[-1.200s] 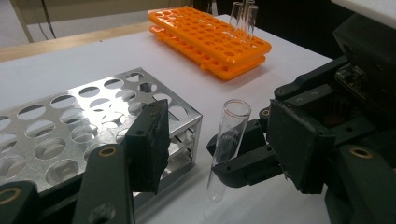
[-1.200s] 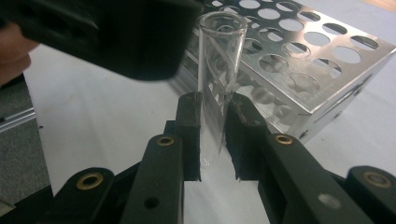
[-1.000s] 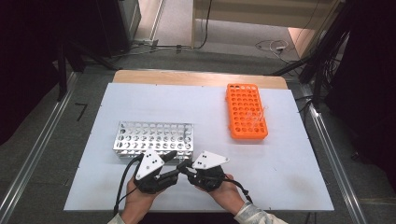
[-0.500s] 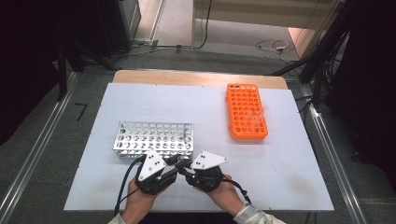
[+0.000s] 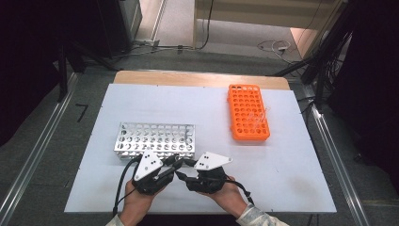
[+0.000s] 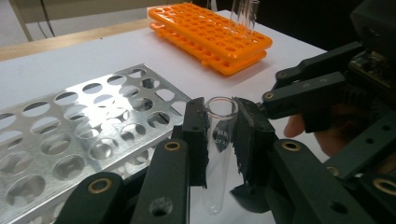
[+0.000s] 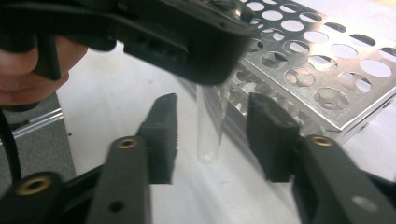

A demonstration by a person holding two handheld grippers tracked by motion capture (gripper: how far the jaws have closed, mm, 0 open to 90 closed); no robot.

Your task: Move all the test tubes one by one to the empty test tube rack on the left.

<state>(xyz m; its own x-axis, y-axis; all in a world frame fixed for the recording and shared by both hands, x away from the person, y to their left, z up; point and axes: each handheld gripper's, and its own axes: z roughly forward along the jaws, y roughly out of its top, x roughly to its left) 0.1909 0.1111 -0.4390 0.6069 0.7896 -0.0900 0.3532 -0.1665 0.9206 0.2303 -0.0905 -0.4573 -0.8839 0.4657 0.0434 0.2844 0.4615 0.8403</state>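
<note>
Beside the metal rack [image 6: 88, 140], left claw [image 6: 219, 135] clamps a glass tube [image 6: 218, 154], seemingly upright.

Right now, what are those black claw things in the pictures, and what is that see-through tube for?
Those are two hand-held grabbing tools. A person holds one in each hand: the left gripper and the right gripper. One picture looks down from above the white table. The other two come from small cameras riding on each tool, looking along its black jaws.

On the table lie a silver metal rack full of holes and an orange rack with clear tubes standing in it.

The left gripper's jaws are squeezed shut on a clear glass test tube, holding it upright. The right gripper's jaws have just been opening: they stand apart on either side of the tube's bottom end without touching it. It looks like a hand-over from one tool to the other.
</note>
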